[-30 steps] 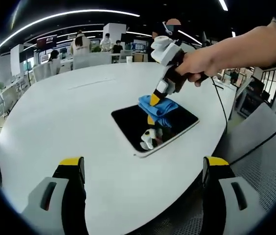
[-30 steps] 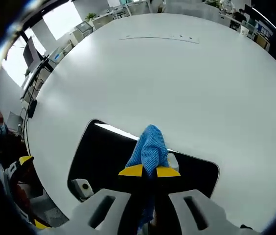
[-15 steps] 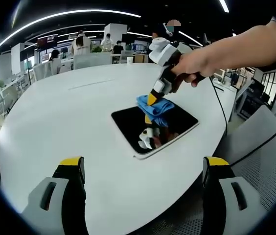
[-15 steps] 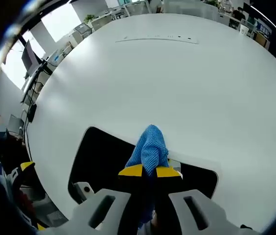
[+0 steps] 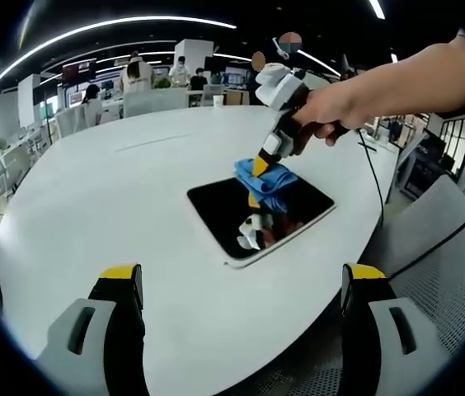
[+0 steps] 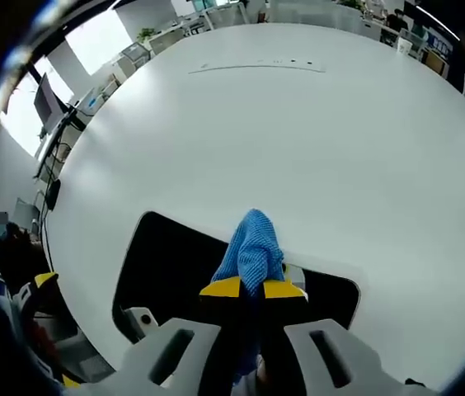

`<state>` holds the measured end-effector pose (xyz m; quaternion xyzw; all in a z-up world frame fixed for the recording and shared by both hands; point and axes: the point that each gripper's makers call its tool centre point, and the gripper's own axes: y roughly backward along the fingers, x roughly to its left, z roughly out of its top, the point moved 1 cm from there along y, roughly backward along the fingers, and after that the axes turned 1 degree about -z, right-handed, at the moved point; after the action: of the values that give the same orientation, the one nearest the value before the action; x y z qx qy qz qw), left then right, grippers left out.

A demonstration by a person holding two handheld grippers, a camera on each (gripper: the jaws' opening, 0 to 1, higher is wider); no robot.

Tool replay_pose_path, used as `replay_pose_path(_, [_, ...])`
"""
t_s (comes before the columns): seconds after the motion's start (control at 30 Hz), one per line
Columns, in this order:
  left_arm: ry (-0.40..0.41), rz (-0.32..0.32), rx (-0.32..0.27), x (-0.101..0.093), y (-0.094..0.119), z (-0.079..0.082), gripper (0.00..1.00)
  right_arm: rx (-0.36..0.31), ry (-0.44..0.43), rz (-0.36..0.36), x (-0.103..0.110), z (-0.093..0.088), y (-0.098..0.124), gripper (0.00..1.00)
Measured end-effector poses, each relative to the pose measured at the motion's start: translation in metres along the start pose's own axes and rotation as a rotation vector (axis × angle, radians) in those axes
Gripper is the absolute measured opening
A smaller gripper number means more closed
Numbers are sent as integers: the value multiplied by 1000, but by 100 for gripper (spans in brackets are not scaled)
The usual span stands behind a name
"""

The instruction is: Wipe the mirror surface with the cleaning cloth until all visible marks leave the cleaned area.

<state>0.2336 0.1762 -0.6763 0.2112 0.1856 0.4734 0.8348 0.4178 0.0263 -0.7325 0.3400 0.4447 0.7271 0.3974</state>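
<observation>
My left gripper (image 5: 241, 289) hangs with jaws spread wide, holding nothing, back from the near edge of the white table (image 5: 92, 190). Beyond it the mirror (image 5: 259, 213) lies flat: a dark, glossy rectangle with rounded corners and a thin pale rim, reflecting my right gripper (image 5: 257, 167). Its yellow-tipped jaws are pinched tight on the cleaning cloth (image 6: 253, 247), blue, nubby and bunched, pressed onto the mirror's far portion. The table beyond is smooth, matte and oval.

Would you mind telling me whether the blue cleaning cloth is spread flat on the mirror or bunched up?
Bunched up. The blue cleaning cloth is a gathered wad pinched in the right gripper, pressed on the mirror.
</observation>
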Motion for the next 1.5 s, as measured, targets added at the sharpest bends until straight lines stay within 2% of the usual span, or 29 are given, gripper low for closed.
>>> replay_pose_path(0.2, [6, -3, -6, 0, 0, 2, 99, -1, -5, -11, -8, -3, 3, 1])
replay_pose_path(0.73, [2, -11, 4, 6, -3, -8, 99, 3, -9, -39, -26, -11, 12, 1])
replay_pose_path(1.5, [6, 7, 5, 9, -5, -10, 99, 0, -38, -50, -28, -16, 15, 1])
